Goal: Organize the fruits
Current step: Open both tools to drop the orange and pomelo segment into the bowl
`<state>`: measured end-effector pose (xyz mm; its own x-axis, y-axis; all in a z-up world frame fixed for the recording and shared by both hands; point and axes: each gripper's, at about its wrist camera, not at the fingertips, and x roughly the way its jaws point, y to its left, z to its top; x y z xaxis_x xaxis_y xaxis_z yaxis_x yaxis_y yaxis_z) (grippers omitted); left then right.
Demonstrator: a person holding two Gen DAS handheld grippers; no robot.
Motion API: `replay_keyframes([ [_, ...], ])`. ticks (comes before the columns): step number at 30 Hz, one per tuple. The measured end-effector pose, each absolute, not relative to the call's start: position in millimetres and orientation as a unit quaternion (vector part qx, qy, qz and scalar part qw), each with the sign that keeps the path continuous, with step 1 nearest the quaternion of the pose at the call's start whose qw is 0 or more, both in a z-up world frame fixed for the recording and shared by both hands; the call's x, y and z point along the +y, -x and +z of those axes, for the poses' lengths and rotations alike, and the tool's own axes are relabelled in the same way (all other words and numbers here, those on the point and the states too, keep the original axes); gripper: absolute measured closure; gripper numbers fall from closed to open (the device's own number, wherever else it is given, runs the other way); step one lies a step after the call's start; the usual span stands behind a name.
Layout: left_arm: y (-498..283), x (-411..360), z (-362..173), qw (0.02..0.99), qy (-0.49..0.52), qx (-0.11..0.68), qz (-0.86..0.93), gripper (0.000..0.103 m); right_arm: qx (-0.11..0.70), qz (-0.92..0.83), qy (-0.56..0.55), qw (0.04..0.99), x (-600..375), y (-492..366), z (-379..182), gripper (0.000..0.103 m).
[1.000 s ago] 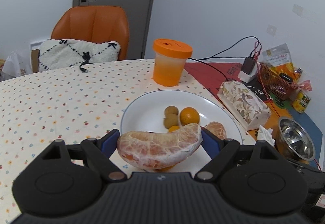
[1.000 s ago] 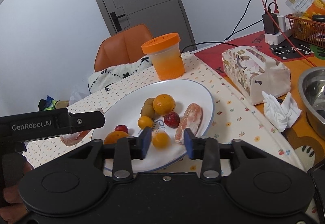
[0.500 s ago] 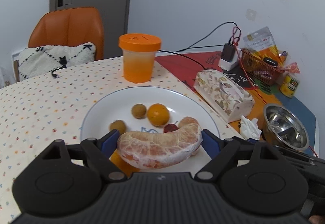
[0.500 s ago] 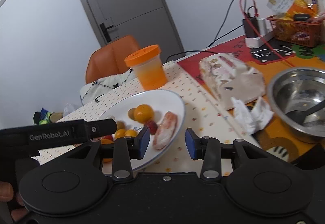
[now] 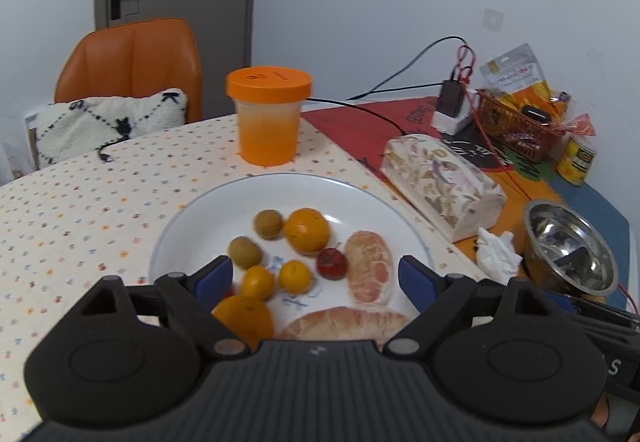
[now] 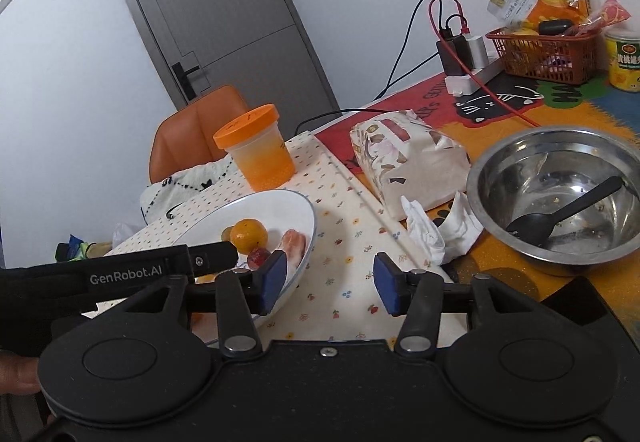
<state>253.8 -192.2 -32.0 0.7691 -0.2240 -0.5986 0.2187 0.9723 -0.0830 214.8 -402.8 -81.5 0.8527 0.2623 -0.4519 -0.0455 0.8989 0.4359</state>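
At the plate's (image 5: pixel 192 209) near edge the pomelo piece (image 5: pixel 344 324) has just been let go by the widened left tool (image 5: pixel 312 276), while the right tool (image 6: pixel 330 282), just opened and empty, is held over the bench beside the plate, so one more fruit is judged placed.

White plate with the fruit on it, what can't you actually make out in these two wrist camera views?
- Left wrist view: the big peeled pomelo wedge and large orange at the near rim of the white plate are partly hidden by the open left gripper body.
- Right wrist view: the left gripper's black arm and the open right gripper cover most fruit.
- The yellow can is cut by the right edge; its label is too small to read.
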Motion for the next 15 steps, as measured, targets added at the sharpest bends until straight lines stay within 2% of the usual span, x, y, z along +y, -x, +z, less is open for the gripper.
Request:
replay_keyframes([
  [15, -234.8, -142.8, -26.8, 0.939, 0.024, 0.335, -0.073, 0.011, 0.265, 0.128, -0.191, 0.936, -370.3, -208.5, -75.1, 0.046],
])
